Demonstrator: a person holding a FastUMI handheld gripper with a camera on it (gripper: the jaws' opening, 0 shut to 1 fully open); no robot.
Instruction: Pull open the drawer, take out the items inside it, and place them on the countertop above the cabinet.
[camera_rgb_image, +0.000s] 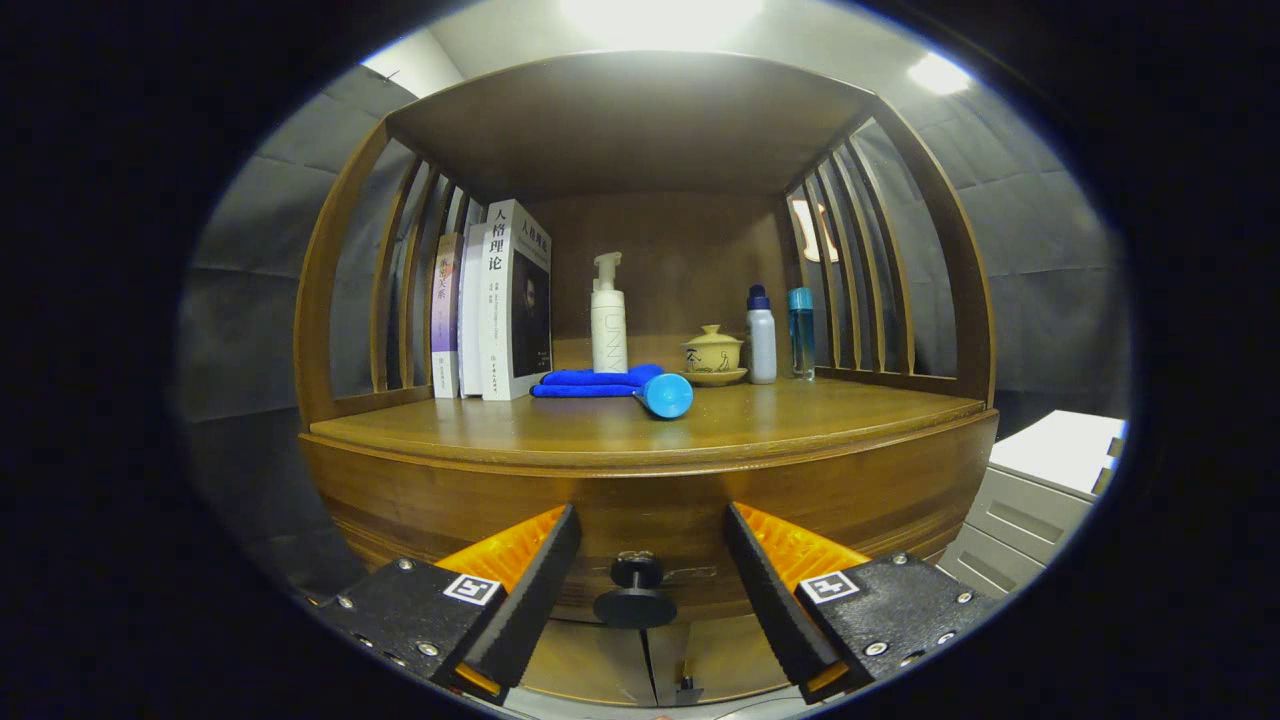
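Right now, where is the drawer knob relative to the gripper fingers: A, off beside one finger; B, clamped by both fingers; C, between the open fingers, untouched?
C: the drawer knob sits in the gap of the open gripper, neither finger touching it.

Two ceiling lamps (660, 12) are glaring white overhead, one at 12 o'clock and a smaller one toward 1 o'clock. The table (640, 425) is gleaming warmly, while the drawer front (650, 500) below is lying in shade. Fisheye distortion is bowing the cabinet's edges, and focus is staying sharp throughout.
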